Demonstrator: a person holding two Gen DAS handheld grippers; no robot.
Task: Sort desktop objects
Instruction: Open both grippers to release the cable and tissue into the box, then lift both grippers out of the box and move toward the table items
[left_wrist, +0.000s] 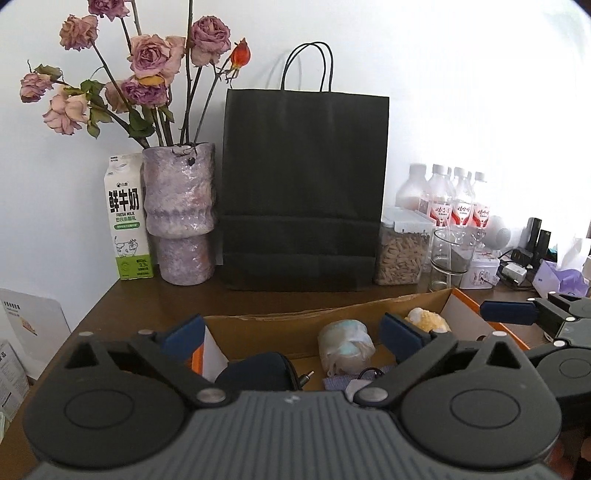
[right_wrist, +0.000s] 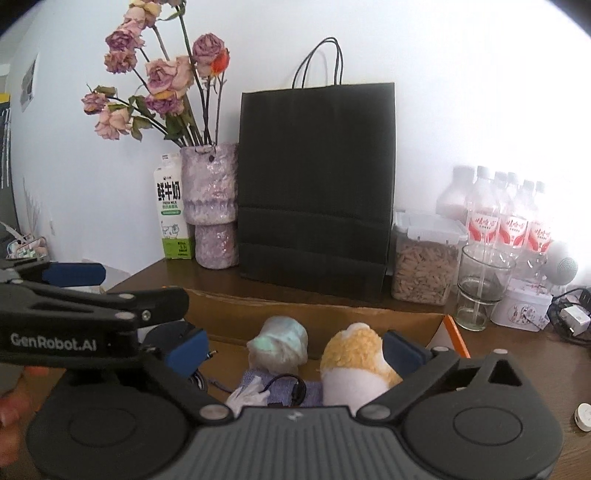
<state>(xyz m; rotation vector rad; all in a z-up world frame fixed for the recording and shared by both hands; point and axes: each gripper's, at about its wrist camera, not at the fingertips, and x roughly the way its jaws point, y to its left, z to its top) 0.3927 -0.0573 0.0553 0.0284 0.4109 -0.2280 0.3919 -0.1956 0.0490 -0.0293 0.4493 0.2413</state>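
Two grippers hover over the cardboard box (right_wrist: 314, 314) on the wooden desk (left_wrist: 155, 299), and we hold both with jaws spread and nothing between the pads. Our left gripper (left_wrist: 295, 334) frames a dark pouch (left_wrist: 255, 373) and a pale rolled bundle (left_wrist: 345, 345); our right gripper (right_wrist: 295, 345) frames the same bundle (right_wrist: 279, 343) and a yellow-and-white plush toy (right_wrist: 354, 362) lying on a lavender cloth (right_wrist: 280, 391) with a thin black cable (right_wrist: 284, 386). We judge the next step to be picking one item. We lower the right gripper straight down, centre the plush between the pads, avoid snagging the cable, and close gently, since soft fabric compresses and slips easily.
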